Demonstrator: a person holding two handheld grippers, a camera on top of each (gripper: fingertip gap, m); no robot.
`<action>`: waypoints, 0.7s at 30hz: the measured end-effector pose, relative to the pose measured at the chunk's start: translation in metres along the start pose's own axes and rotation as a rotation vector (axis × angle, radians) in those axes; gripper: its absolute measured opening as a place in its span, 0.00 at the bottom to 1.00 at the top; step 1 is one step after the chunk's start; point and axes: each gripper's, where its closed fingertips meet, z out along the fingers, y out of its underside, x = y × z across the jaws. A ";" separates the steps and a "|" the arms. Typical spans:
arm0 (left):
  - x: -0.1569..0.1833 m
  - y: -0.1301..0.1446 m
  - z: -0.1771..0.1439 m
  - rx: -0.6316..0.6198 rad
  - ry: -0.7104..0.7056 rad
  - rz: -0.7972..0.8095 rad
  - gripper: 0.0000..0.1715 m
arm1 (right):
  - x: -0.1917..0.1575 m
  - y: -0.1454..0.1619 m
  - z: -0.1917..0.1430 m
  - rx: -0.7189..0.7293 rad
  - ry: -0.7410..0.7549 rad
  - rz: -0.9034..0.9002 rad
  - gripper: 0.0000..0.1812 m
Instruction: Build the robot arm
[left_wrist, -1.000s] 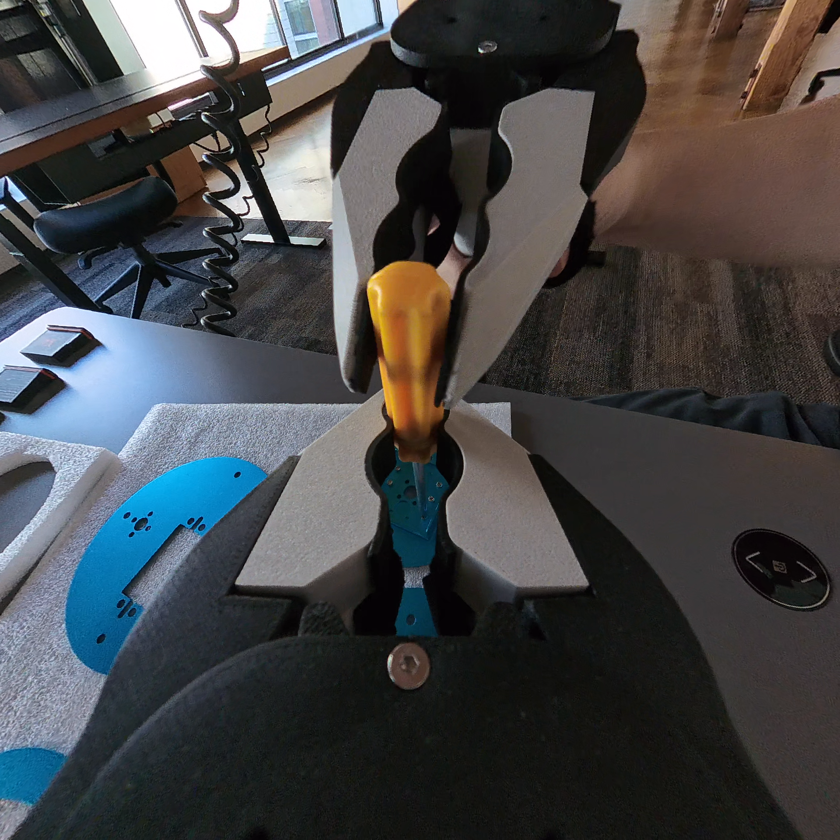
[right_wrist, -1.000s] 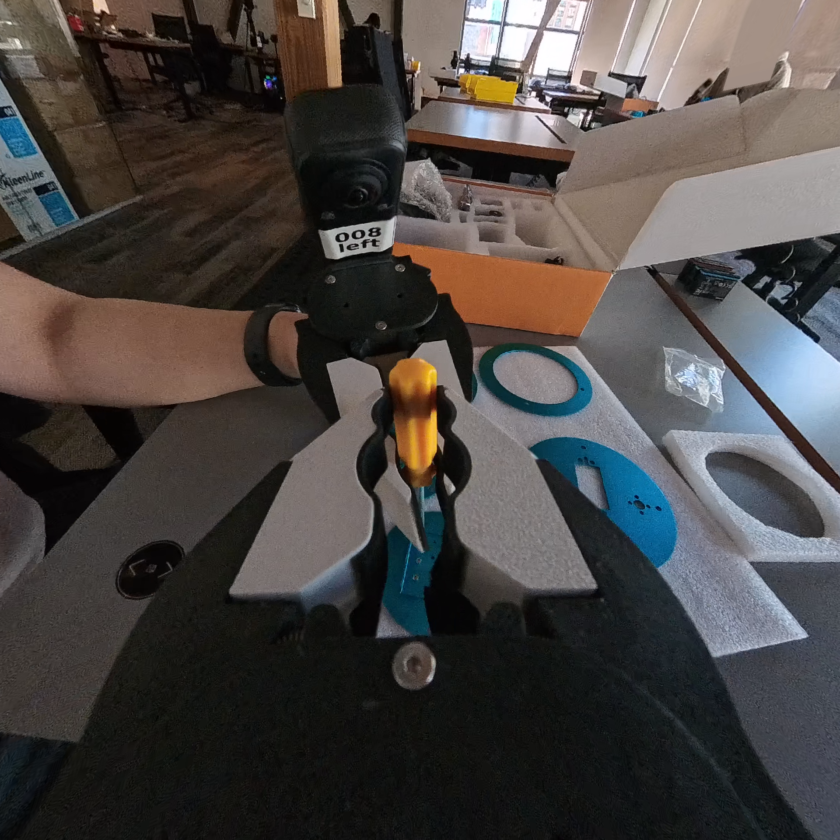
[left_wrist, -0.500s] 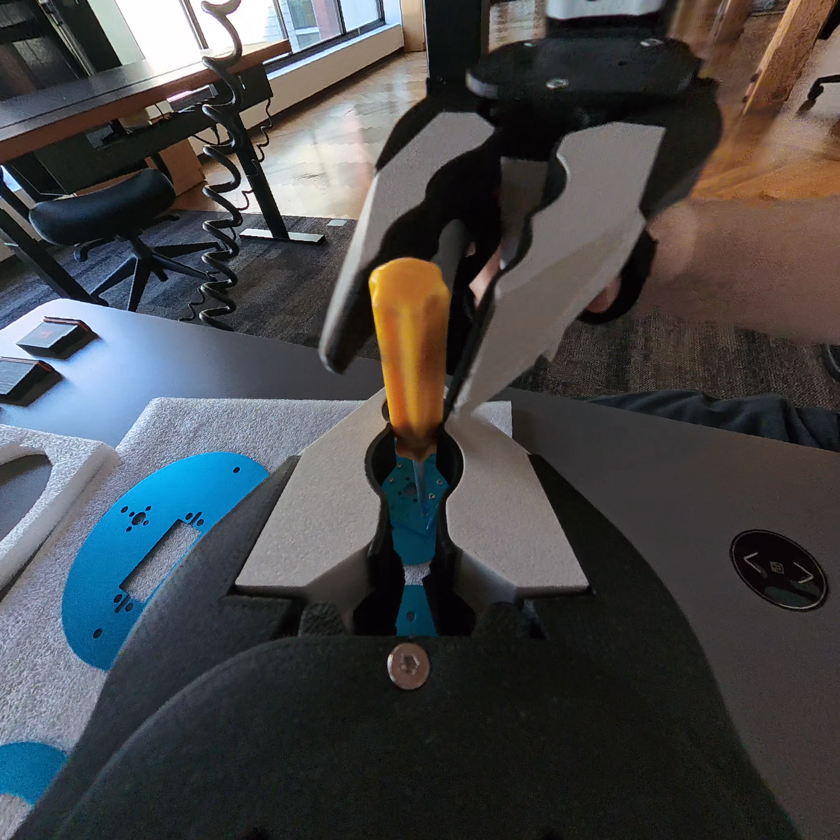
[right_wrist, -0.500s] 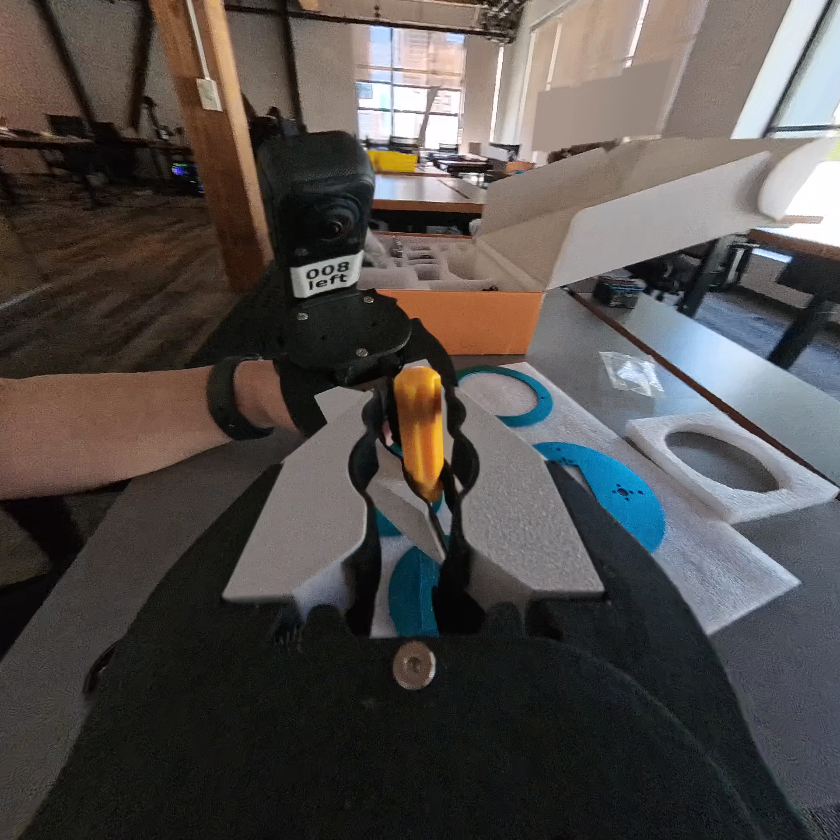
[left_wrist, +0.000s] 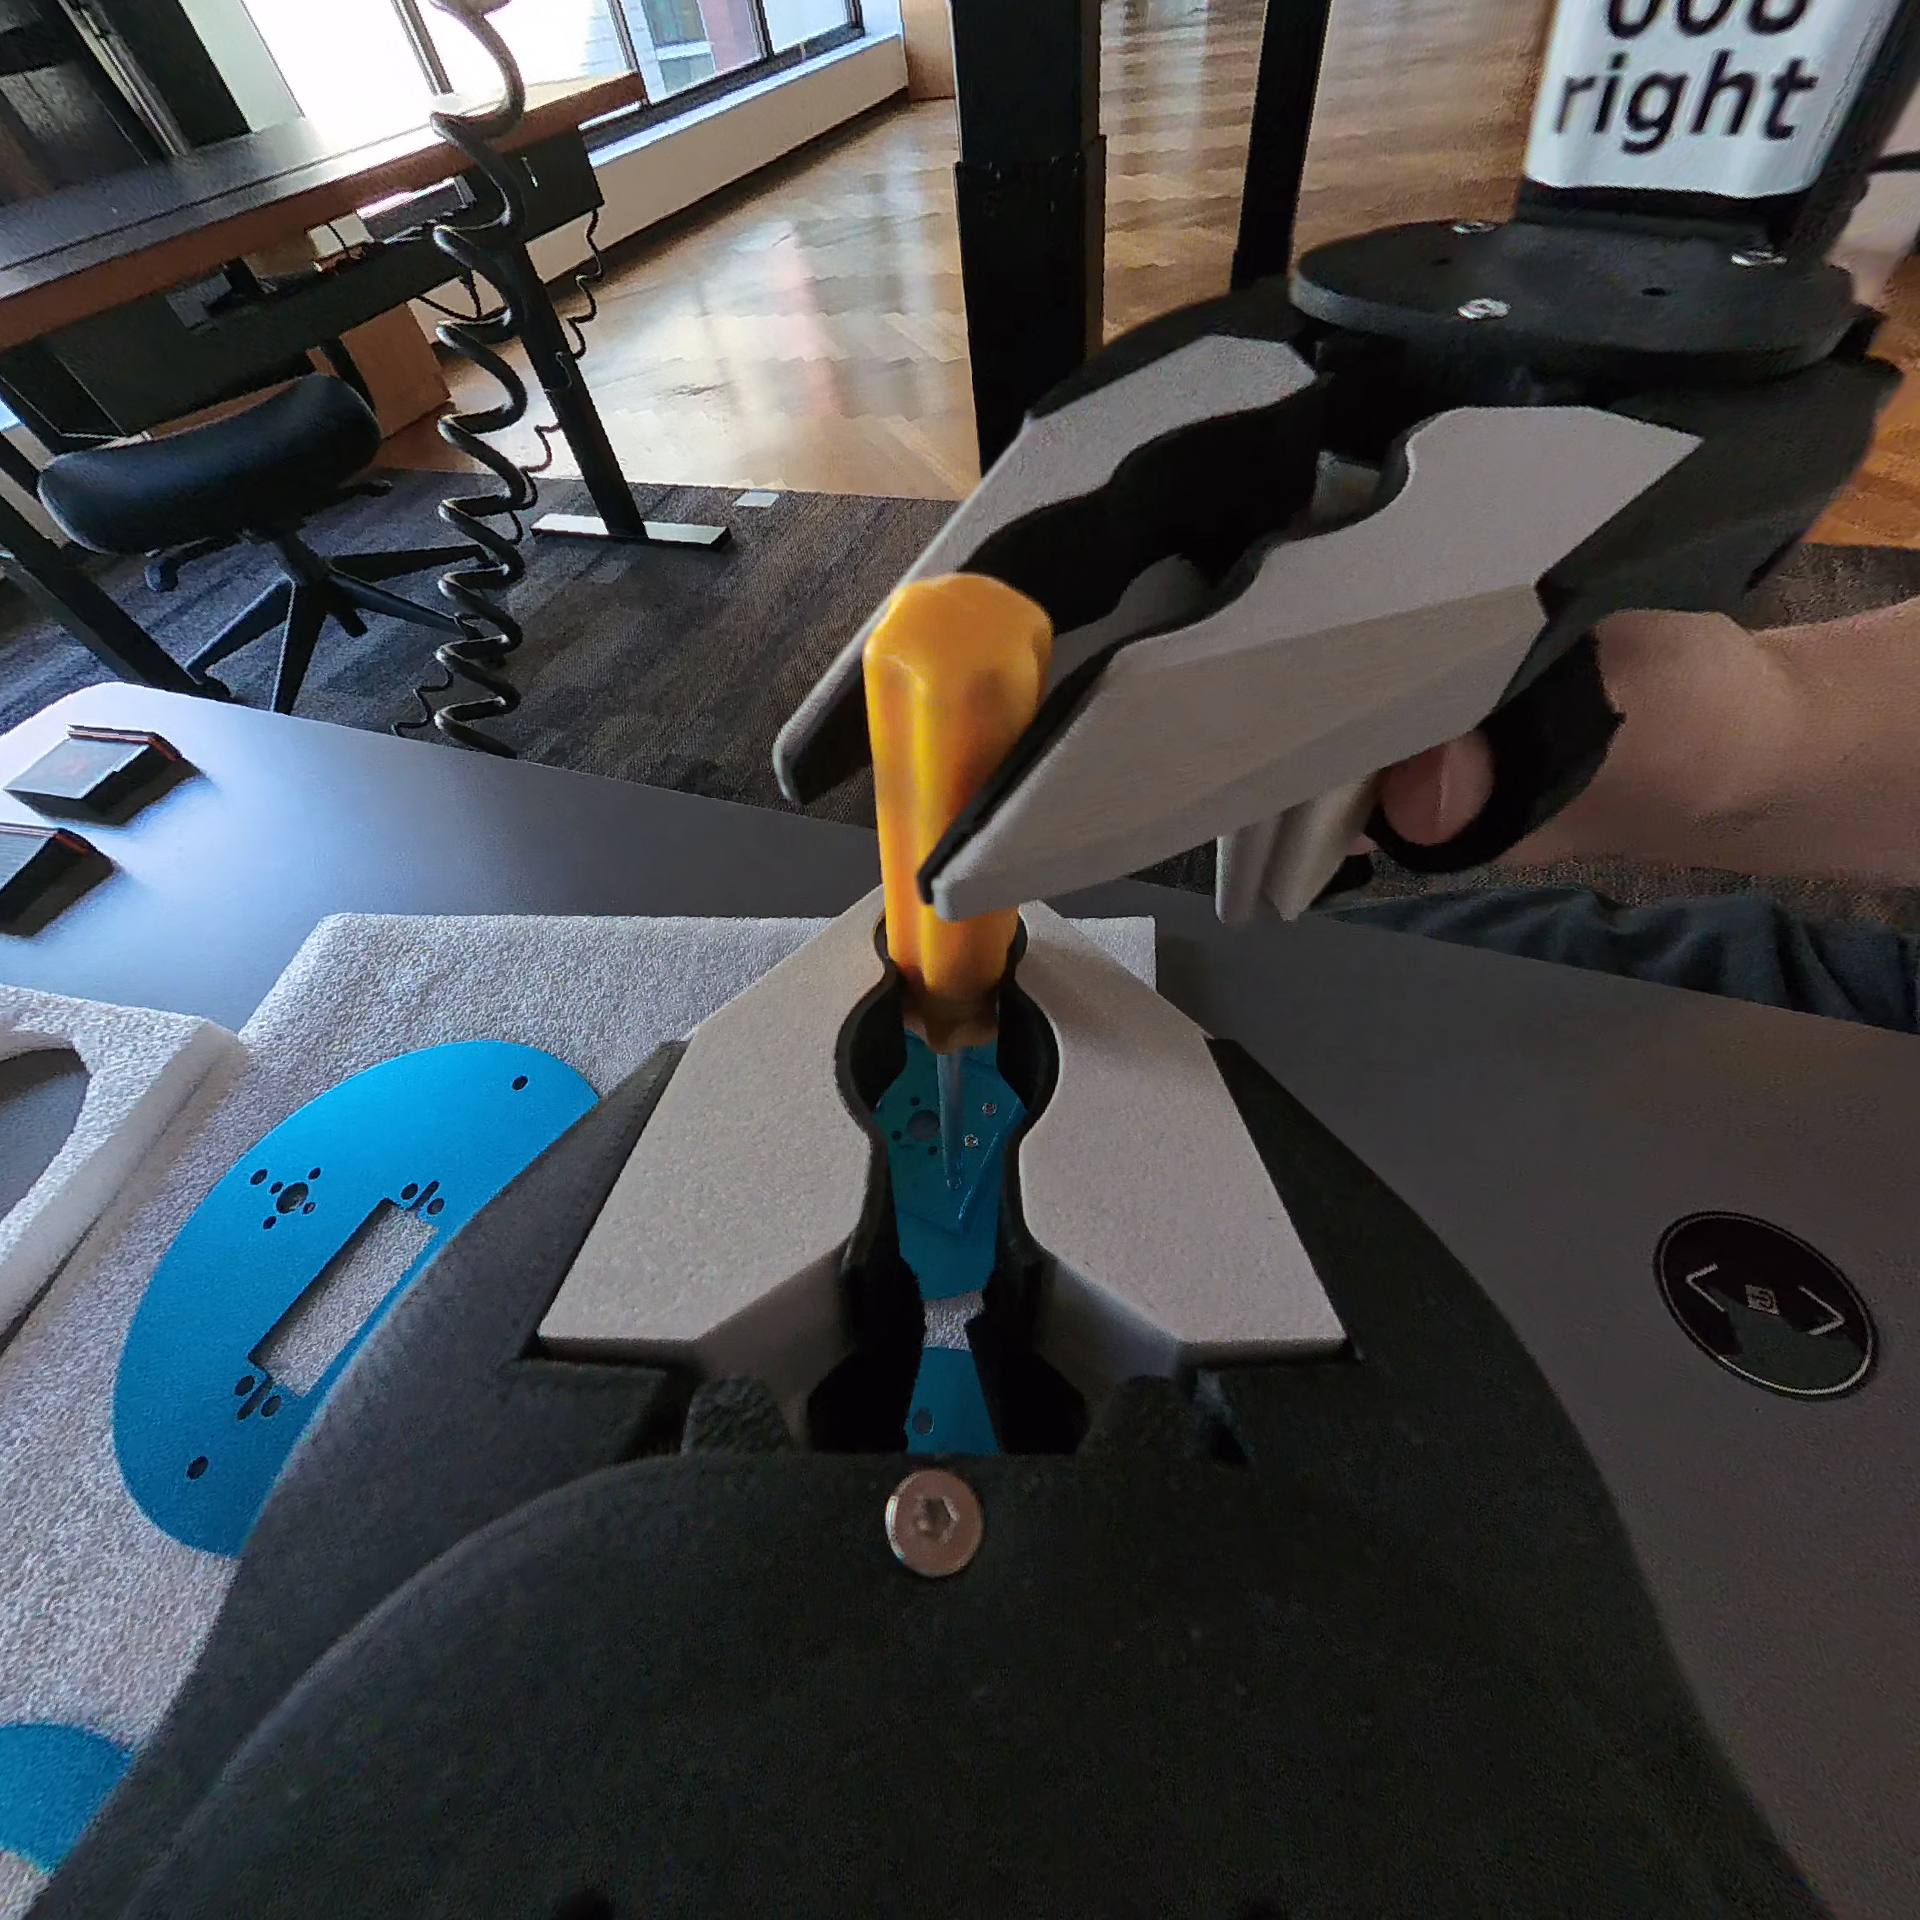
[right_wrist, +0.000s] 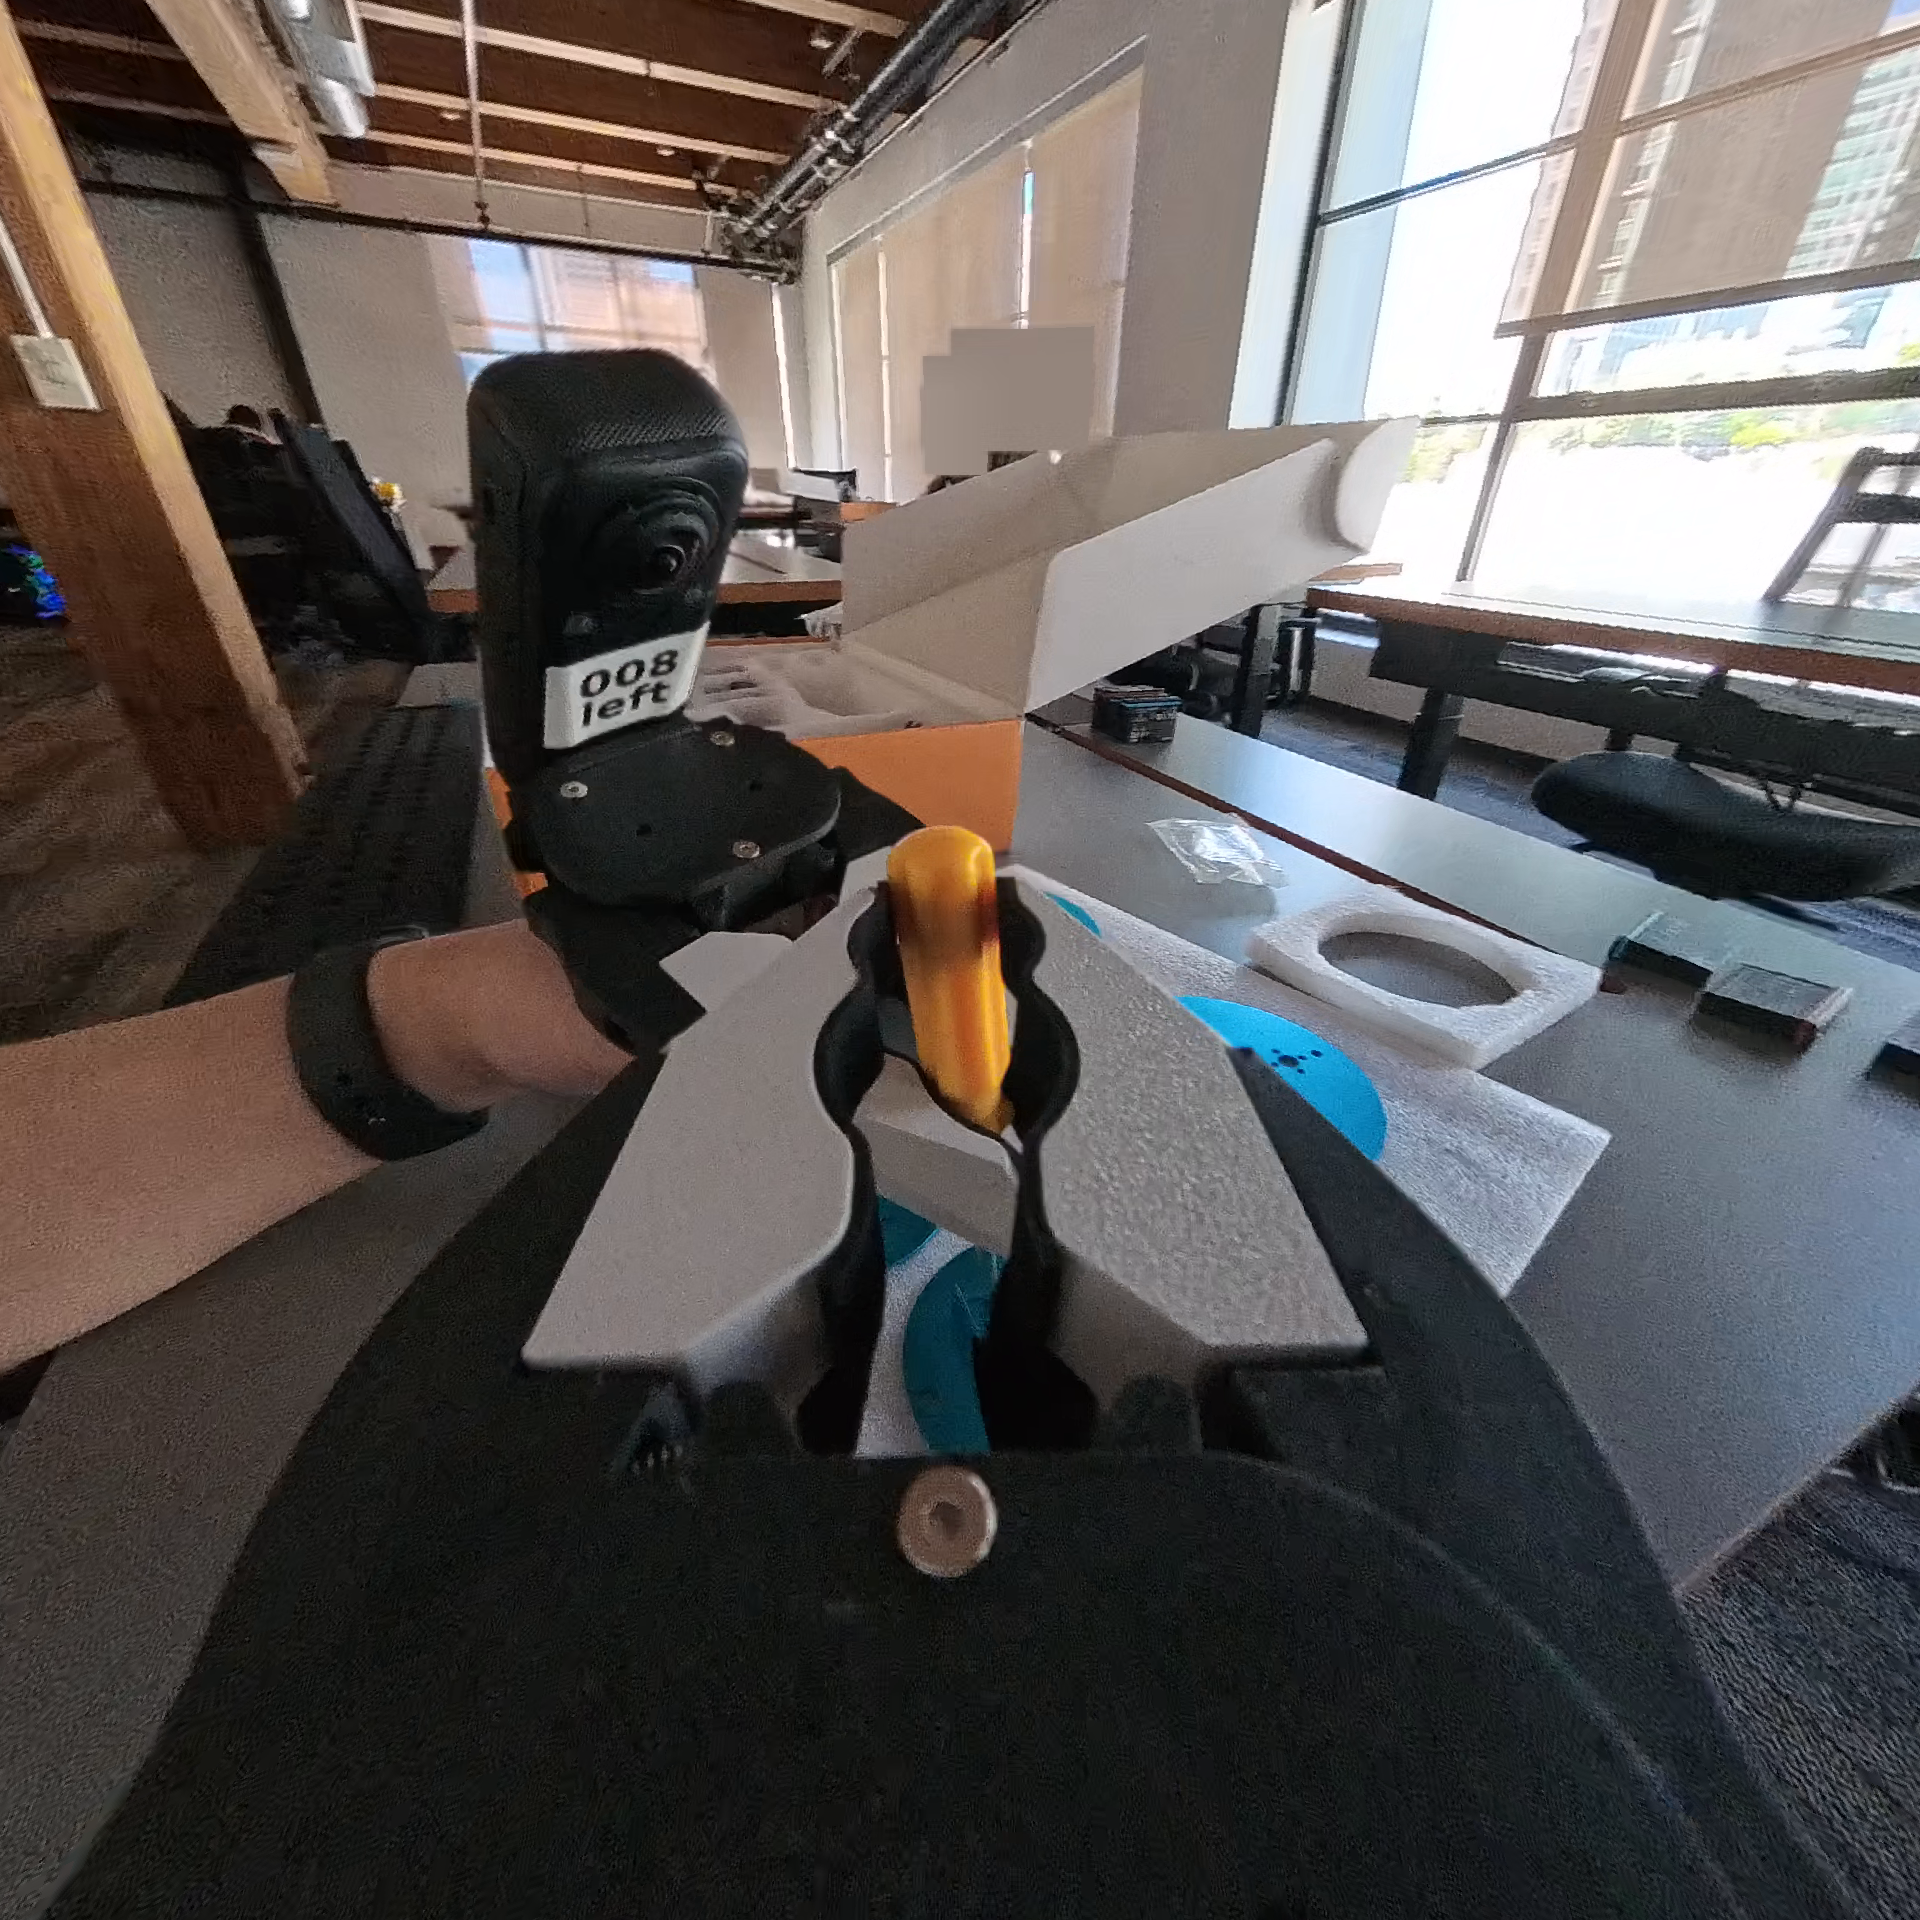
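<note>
Two grippers, both closing on one screwdriver (left_wrist: 940, 748). Left gripper (left_wrist: 951, 940) is pinching the lower end of the handle between its grey fingertips. Right gripper (right_wrist: 940, 894) is clamping the handle higher up, coming in from the side, one finger behind it and one in front.

Screwdriver is standing nearly upright: faceted amber plastic handle, thin steel shaft. Its tip is pressing down on one small blue bracket (left_wrist: 940, 1216), anodised metal, drilled with several holes, lying on a white foam sheet (left_wrist: 499, 997).

One flat blue plate (left_wrist: 312, 1278), rounded, is lying beside it on the same sheet, showing a rectangular cutout and clusters of small holes. More blue pieces are peeking out at the sheet's near edge, shapes hidden.

One thick white foam frame (right_wrist: 1423, 987) with an oval opening is sitting just off the sheet. Two small black boxes (left_wrist: 99, 769) are resting farther along the grey table (left_wrist: 1507, 1143). One orange box (right_wrist: 914, 769), white lid standing open, is sitting at the far end, and one crumpled clear bag (right_wrist: 1210, 852) is lying near it.

One black wristband (right_wrist: 353, 1049) is circling the forearm behind the left gripper.
</note>
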 end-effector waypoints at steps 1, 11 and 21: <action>0.000 0.000 -0.001 0.002 -0.001 -0.005 0.05 | -0.001 0.000 0.001 -0.014 -0.073 0.000 0.10; -0.005 0.001 0.000 -0.017 -0.029 -0.010 0.06 | 0.000 -0.004 0.002 -0.060 -0.195 0.000 0.09; -0.004 0.001 0.000 -0.009 -0.020 -0.008 0.05 | 0.001 -0.008 0.003 -0.121 -0.238 -0.017 0.13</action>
